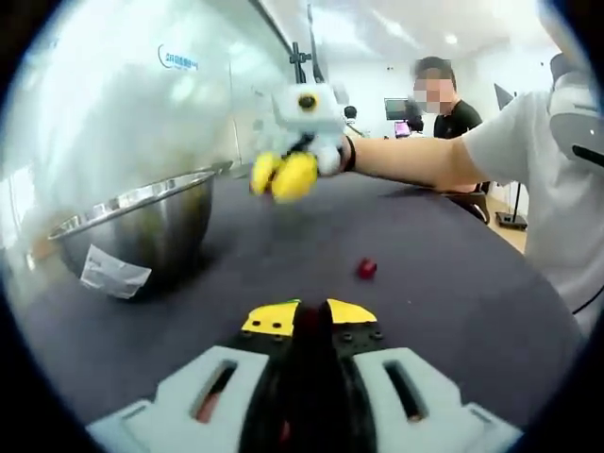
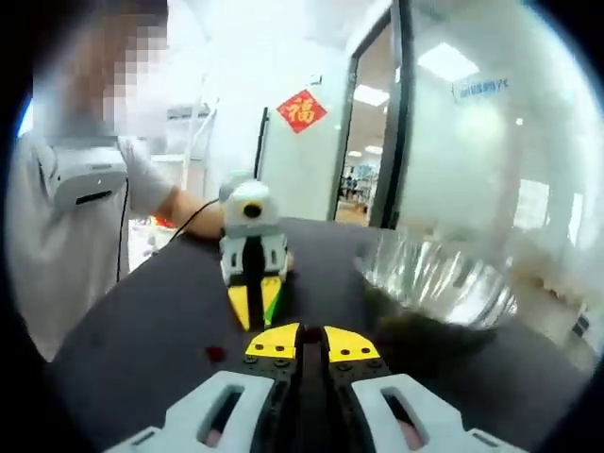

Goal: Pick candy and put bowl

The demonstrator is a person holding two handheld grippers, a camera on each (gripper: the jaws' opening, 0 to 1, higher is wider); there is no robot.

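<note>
We see both grippers clenched near the bowl [image 1: 142, 226] — left gripper [image 1: 309, 311] pinching something reddish, hard to identify; right gripper [image 2: 299, 340] seemingly empty; one candy [image 1: 366, 269] beyond.

An office or lab is shown. Ahead of the tongs, frosted glass partition walls [image 1: 123, 104] with a small blue logo [image 1: 178, 59] are seen, a glazed door [image 2: 373, 123] with a red paper ornament [image 2: 302, 110], recessed ceiling lights [image 2: 444, 61], and computer monitors [image 1: 395, 109] beyond the dark desk [image 1: 444, 283].
</note>
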